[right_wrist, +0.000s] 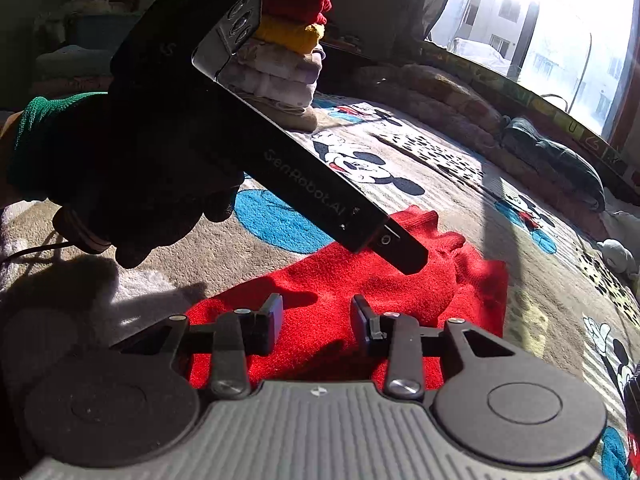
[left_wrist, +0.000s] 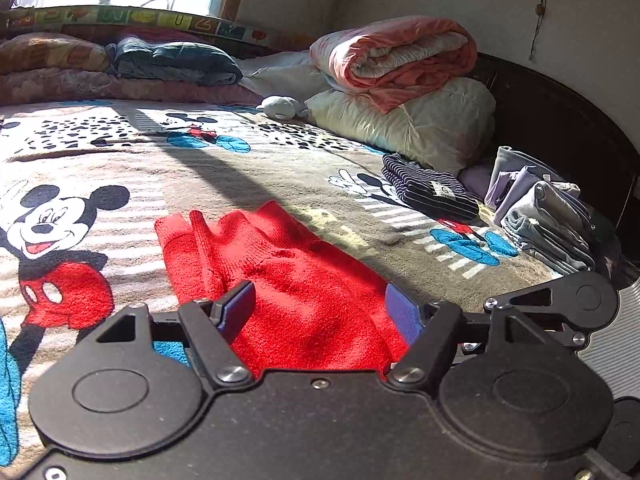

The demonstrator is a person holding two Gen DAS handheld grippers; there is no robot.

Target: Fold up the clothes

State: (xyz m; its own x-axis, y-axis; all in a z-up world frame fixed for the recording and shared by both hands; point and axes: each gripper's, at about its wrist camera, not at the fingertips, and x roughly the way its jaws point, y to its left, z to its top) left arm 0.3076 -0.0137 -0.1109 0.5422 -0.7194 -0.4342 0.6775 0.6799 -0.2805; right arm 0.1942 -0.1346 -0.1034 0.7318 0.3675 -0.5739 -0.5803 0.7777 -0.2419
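Observation:
A red knit garment lies flat on the cartoon-mouse bedspread, with folds bunched at its far end. My left gripper is open just above the garment's near end, its blue-padded fingers spread with nothing between them. From the right wrist view the same red garment lies ahead, and my right gripper stands open over its near edge. A gloved hand holds the left gripper's black body above the garment.
Folded clothes sit on the bed: a striped piece and a grey-lilac stack at the right, and a red, yellow and pale stack at the far side. Rolled quilts and pillows line the headboard. A window runs along the bed.

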